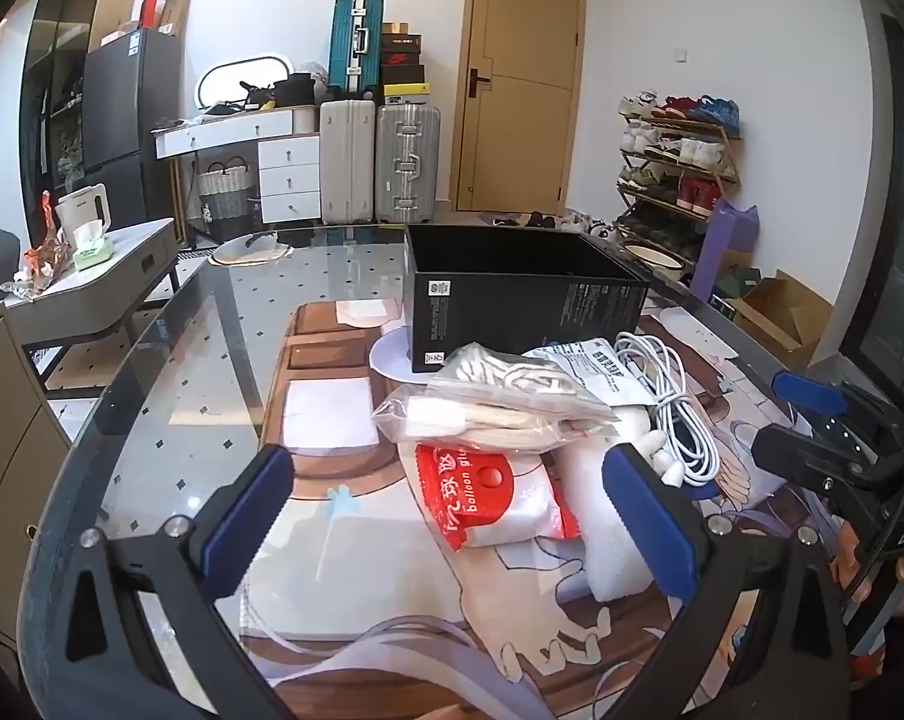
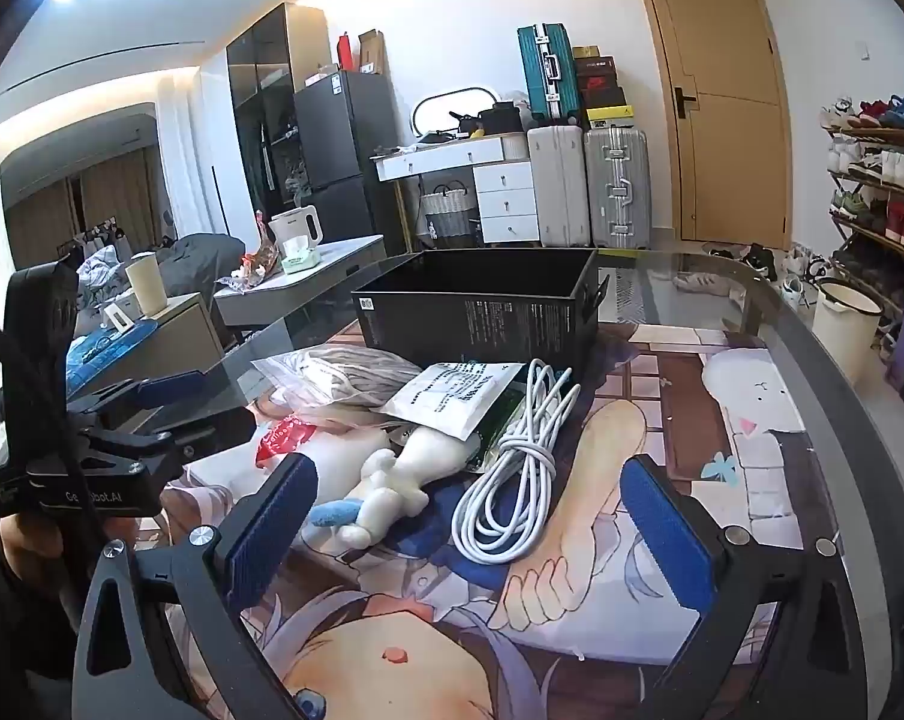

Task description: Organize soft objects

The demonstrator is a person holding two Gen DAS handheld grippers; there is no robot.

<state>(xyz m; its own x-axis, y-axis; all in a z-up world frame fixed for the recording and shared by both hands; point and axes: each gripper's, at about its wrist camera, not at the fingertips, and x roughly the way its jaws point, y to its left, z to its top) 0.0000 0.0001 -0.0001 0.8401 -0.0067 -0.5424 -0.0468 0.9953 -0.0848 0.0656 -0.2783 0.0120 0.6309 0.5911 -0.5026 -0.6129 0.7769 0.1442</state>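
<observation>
A heap of soft items lies on the printed mat in front of an open black box [image 1: 523, 294] [image 2: 481, 306]. It holds a red-and-white packet [image 1: 493, 495], a clear bag of cream cloth [image 1: 487, 402] [image 2: 338, 375], a white plush toy [image 2: 404, 474], a coiled white cable [image 1: 673, 402] [image 2: 511, 480] and a white printed pouch [image 2: 452, 396]. My left gripper [image 1: 446, 516] stands open just short of the red packet, nothing between its pads. My right gripper [image 2: 469, 534] is open too, hanging over the near end of the cable coil and plush.
The glass table [image 1: 170, 384] carries the illustrated mat [image 2: 721, 420] and its curved edge runs left and right. A low side table [image 1: 92, 282] with a kettle stands left. Suitcases [image 1: 380, 162], a door and a shoe rack [image 1: 673, 168] line the far wall.
</observation>
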